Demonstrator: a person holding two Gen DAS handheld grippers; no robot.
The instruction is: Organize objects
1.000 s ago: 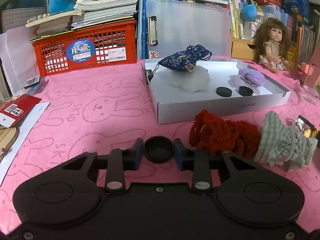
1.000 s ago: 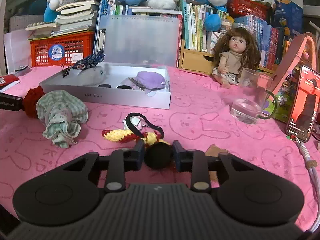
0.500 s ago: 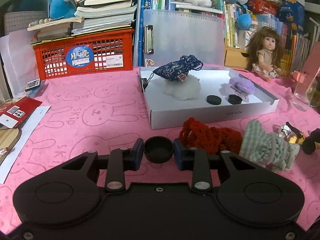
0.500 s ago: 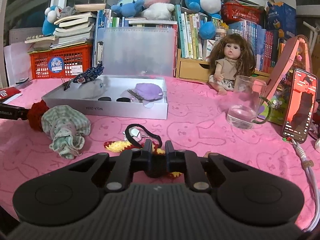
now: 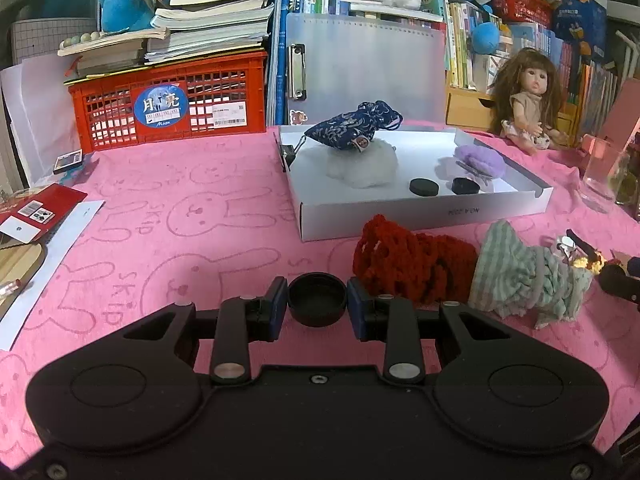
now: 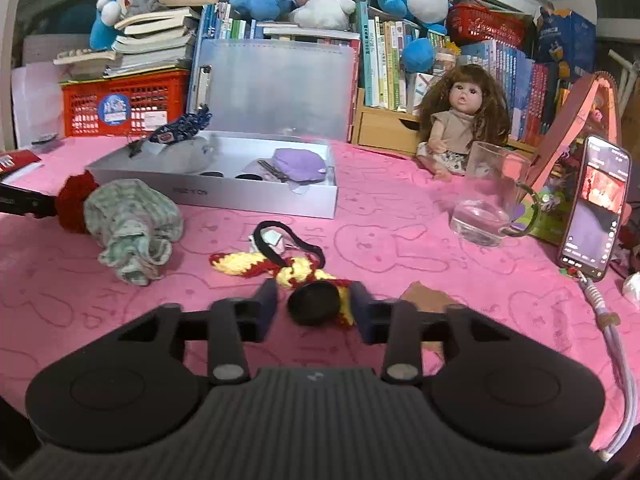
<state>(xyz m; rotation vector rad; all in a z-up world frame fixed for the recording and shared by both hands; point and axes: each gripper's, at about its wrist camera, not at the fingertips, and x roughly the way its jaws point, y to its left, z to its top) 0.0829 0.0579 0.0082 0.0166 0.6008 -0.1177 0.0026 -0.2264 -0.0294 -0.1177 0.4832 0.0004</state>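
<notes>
Right up close, the left gripper (image 5: 317, 304) has its blue pads pressed against both sides of a round black cap (image 5: 317, 299), holding it just above the pink bunny-print tablecloth (image 5: 160, 216). The right gripper (image 6: 315, 308) stands wide apart — a black disc (image 6: 313, 303) sits between its fingers with a gap on each side, resting against the end of a yellow-and-red crocheted strip (image 6: 260, 265) that has a black elastic loop (image 6: 280, 240) lying over it. A little farther out lie a red knitted pouch (image 5: 412, 268) and, touching it, a green striped cloth bundle (image 5: 520, 276). Behind those sits the shallow white box (image 5: 420, 216), holding two more black caps (image 5: 424, 187), a white fluffy ball (image 5: 360, 166) topped by a navy patterned pouch (image 5: 352, 130), and a purple fuzzy item (image 5: 478, 157). To the right stand a glass mug (image 6: 490, 196) and a propped phone (image 6: 596, 204); farthest back — a doll (image 6: 460, 120), a red crate (image 5: 168, 104) and bookshelves.
</notes>
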